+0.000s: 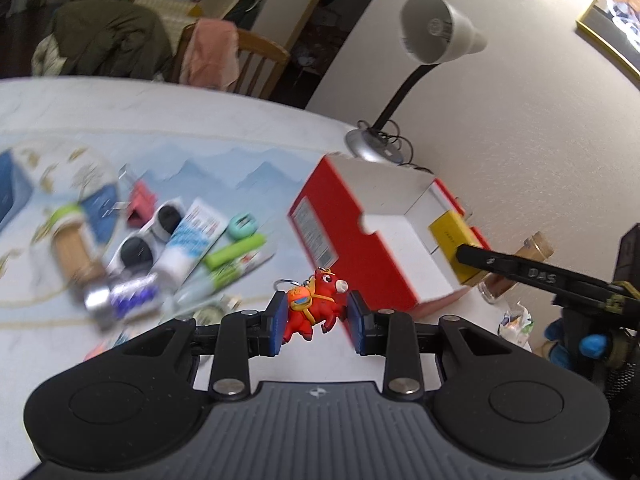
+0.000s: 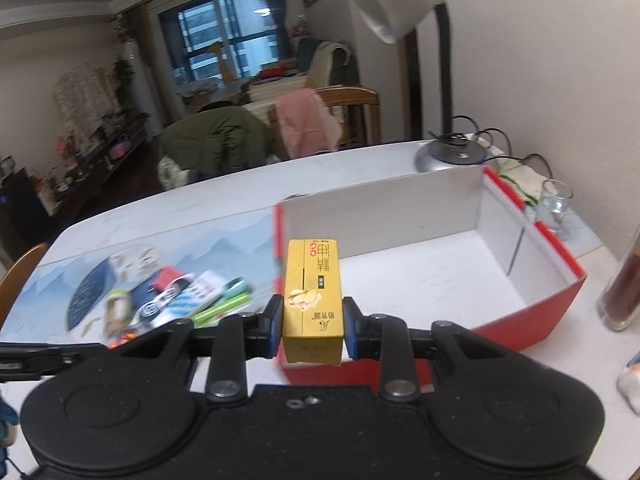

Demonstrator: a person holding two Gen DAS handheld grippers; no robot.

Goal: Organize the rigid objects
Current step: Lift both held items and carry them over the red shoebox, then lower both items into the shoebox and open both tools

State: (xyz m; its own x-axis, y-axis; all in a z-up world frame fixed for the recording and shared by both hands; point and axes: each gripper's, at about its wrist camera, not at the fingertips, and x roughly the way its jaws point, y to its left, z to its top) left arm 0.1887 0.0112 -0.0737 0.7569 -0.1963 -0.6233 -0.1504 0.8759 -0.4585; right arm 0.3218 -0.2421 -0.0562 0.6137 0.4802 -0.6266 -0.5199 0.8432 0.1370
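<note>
Left gripper (image 1: 316,318) fingers pinch a red toy keychain (image 1: 314,306), its head toward the red box (image 1: 352,240). Right gripper (image 2: 310,326) fingers clamp a yellow carton (image 2: 313,300), long axis pointing away over the box.

red toy (image 1: 320,308), yellow carton (image 2: 313,300), red box (image 2: 552,304)

Two small things held up by the open red box

A red cartoon keychain figure (image 1: 316,304) with a metal ring hangs pinched above the table. A yellow carton (image 2: 312,300) with printed characters is held lengthwise over the near edge of the red box (image 2: 532,312), whose white inside is bare.
</note>
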